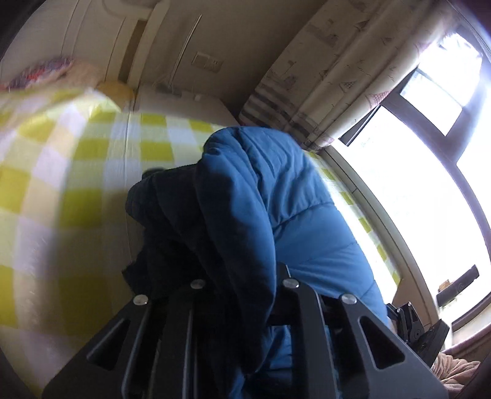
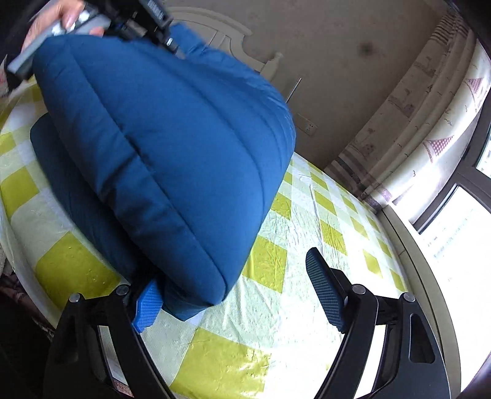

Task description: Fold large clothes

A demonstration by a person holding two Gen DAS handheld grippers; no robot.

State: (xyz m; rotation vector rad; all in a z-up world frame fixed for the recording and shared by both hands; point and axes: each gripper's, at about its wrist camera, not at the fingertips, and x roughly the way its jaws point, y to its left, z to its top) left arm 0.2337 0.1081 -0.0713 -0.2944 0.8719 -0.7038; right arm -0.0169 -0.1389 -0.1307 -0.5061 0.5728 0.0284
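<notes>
A large blue quilted jacket (image 2: 165, 147) hangs over the yellow-and-white checked bedspread (image 2: 307, 221), with its lower fold resting on the bed. My left gripper (image 1: 245, 291) is shut on a bunched fold of the jacket (image 1: 276, 190) and holds it up; it also shows at the top left of the right wrist view (image 2: 144, 21). My right gripper (image 2: 236, 294) is open above the bed, its left pad (image 2: 148, 304) touching the jacket's lower edge, its right pad (image 2: 325, 288) free.
A headboard (image 2: 227, 33) and beige wall stand behind the bed. A patterned curtain (image 2: 429, 129) and a bright window (image 2: 460, 233) run along the right. A pillow (image 1: 46, 70) lies at the far left of the bed.
</notes>
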